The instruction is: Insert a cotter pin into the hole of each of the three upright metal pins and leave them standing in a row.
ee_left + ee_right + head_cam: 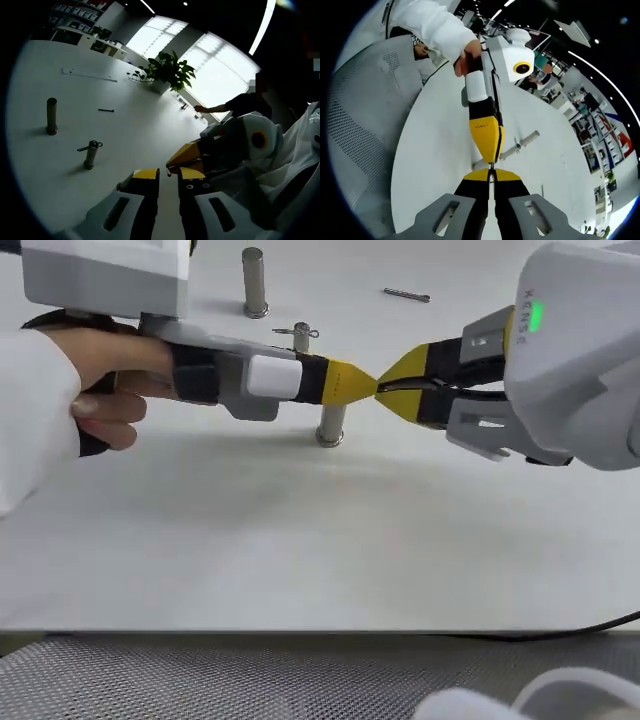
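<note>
Three metal pins stand on the white table. The far pin [254,282] [51,116] is bare. The middle pin [301,336] [90,154] has a cotter pin through its top. The near pin [330,425] stands right behind the two grippers, which meet tip to tip above it. My left gripper [372,386] [169,173] comes in from the left with a narrow gap between its jaws. My right gripper [383,389] [491,176] comes in from the right, jaws together. A thin cotter pin [491,168] spans both sets of tips, mostly hidden.
A loose cotter pin [407,295] [106,110] lies at the far right of the table [300,540]. A black cable [600,625] runs along the front edge above grey mesh [200,680]. A person [235,105] and a plant [167,72] are far off.
</note>
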{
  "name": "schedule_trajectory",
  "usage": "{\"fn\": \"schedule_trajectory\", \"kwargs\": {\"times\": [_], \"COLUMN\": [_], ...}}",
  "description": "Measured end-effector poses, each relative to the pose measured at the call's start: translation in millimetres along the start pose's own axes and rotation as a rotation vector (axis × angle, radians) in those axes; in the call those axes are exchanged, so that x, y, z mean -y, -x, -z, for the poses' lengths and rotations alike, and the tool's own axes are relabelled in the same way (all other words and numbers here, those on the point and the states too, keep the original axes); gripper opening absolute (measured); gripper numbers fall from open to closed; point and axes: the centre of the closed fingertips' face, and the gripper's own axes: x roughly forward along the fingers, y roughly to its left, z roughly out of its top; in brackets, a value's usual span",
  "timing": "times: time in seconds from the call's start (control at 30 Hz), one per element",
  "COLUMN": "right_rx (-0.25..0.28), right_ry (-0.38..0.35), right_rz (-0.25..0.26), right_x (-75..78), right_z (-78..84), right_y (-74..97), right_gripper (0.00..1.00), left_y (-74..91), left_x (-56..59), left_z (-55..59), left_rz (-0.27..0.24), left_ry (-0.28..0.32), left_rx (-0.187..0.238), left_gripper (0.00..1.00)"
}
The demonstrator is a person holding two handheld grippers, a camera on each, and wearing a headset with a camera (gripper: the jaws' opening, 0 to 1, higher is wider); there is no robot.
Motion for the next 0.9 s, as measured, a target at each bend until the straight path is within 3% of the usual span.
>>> {"fn": "schedule_trajectory", "kwargs": {"times": [0.37,0.9], "right_rx": [-0.005,0.000], "right_ry": [0.015,-0.002], "right_rz": [-0.001,-0.009], "right_x": [-3.0,-5.5], "right_z": [-2.1,-3.6], "right_y": [-1.4,-0.9], "right_gripper": [0.00,0.00], "left_y": [-1.8,-3.2], "left_x": [-0.4,0.1], "left_z": [6.0,8.0], "left_rz": [0.005,-0.007], "left_ry": [0.010,0.011], "left_rx": [-0.022,-0.028], "left_gripper": [0.01,0.00]}}
